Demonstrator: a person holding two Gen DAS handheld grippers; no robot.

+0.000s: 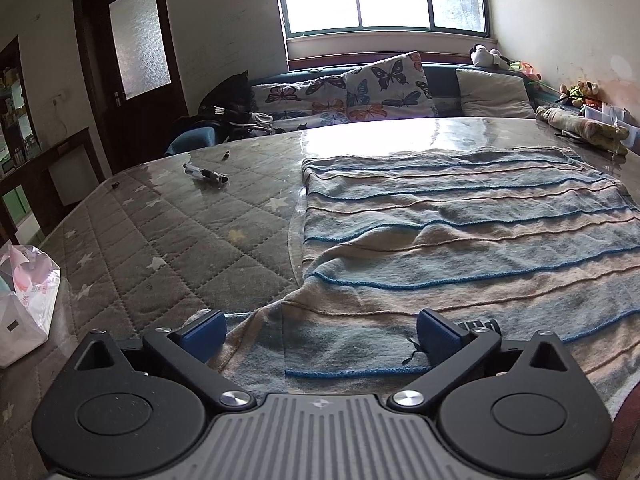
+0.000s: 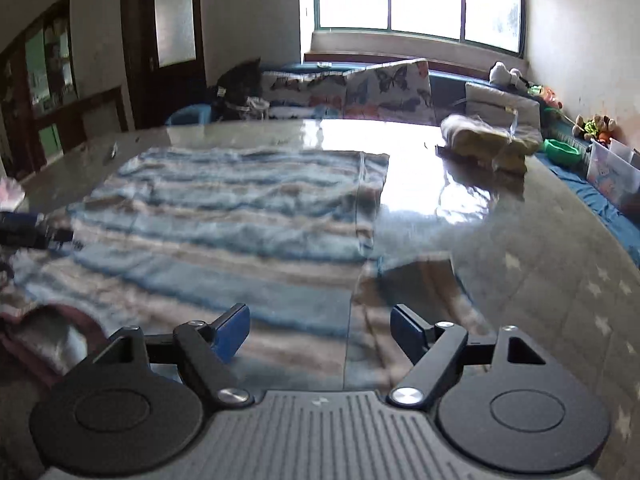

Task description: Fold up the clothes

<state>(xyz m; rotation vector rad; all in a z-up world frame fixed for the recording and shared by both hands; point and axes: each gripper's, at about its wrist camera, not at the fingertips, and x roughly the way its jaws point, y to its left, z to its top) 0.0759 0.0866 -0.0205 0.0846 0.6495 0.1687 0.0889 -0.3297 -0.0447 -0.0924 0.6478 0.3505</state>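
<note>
A knitted garment (image 1: 460,240) with blue and beige stripes lies spread flat on the table (image 1: 160,240). My left gripper (image 1: 320,334) hovers at its near left corner, jaws wide open. The blue pads (image 1: 204,332) stand on either side of the corner fabric and do not pinch it. In the blurred right wrist view the same garment (image 2: 224,216) fills the left half. My right gripper (image 2: 320,330) is open low over its near right part, nothing clamped between its pads (image 2: 408,330). A dark gripper part (image 2: 36,232) shows at the left edge.
The table has a grey quilted star cover under glossy clear plastic. A pen (image 1: 206,175) lies at far left and a plastic bag (image 1: 24,300) at the near left edge. A folded bundle (image 2: 488,140) sits at far right. Maroon fabric (image 2: 60,320) lies near me. A sofa with butterfly cushions (image 1: 360,88) stands behind.
</note>
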